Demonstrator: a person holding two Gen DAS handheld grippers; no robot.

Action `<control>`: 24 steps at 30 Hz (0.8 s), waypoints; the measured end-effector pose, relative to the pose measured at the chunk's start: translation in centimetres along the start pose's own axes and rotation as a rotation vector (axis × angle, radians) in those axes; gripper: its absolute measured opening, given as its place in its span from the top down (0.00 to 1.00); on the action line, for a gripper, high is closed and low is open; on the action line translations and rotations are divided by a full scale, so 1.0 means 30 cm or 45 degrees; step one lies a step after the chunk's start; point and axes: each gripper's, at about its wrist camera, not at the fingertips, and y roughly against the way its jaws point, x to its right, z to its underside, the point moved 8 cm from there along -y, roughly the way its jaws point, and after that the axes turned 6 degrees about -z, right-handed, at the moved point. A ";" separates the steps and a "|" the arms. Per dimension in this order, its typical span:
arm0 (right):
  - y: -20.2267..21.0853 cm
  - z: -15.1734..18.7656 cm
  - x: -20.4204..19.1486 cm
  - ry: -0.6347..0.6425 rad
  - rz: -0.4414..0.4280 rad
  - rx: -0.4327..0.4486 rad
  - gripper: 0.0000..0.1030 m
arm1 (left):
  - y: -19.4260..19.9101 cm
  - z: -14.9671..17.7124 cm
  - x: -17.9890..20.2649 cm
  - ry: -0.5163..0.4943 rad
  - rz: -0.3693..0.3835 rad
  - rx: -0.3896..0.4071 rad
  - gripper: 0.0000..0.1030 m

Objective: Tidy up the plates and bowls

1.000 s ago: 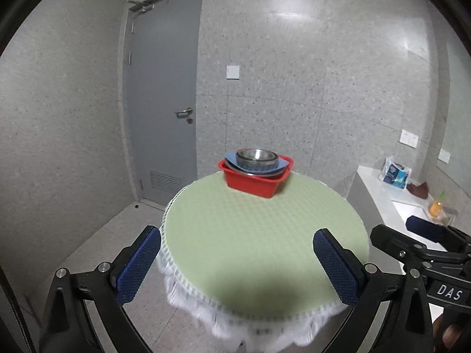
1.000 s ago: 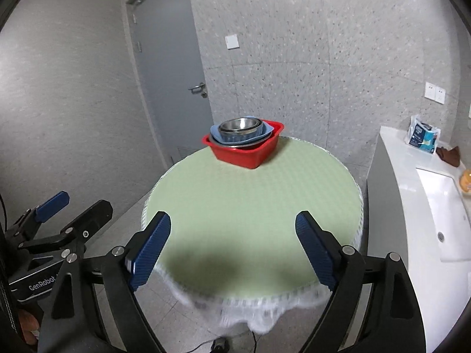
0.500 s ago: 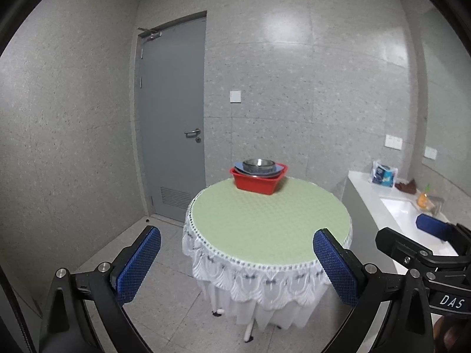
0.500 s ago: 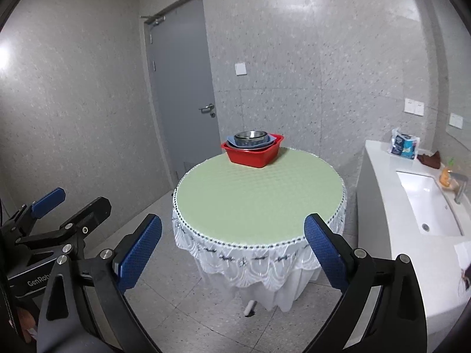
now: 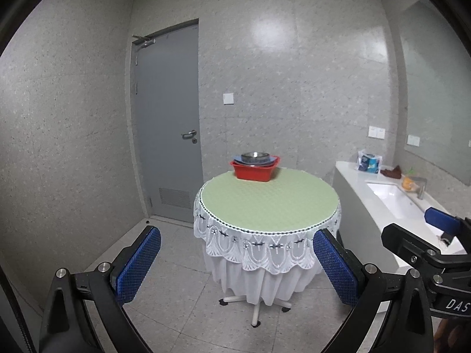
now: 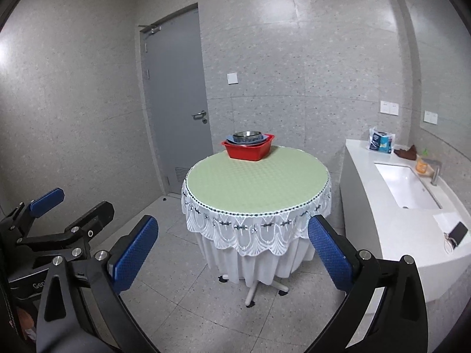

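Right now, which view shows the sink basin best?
The right wrist view: the sink basin is seen whole, from above, with its faucet. In the left wrist view the sink basin is flatter, its near end hidden behind the right hand-held gripper.

The left gripper (image 5: 235, 267) fills the lower frame, jaws spread wide and holding nothing. The right gripper (image 6: 231, 253) likewise gapes wide, level, at the bottom.

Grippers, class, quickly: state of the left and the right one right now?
Left gripper: open, fingers wide apart, holding nothing.
Right gripper: open, fingers wide apart, holding nothing.
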 end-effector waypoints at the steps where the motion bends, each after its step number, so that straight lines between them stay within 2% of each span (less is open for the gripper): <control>1: 0.019 0.005 -0.004 -0.002 0.007 0.007 0.00 | 0.008 -0.004 -0.010 0.000 0.000 0.004 0.01; 15: 0.191 0.096 -0.029 -0.007 0.062 0.032 0.00 | 0.189 0.072 -0.071 -0.007 0.030 0.048 0.01; 24: 0.256 0.123 -0.017 -0.017 0.078 0.041 0.00 | 0.220 0.087 -0.056 -0.017 0.039 0.056 0.01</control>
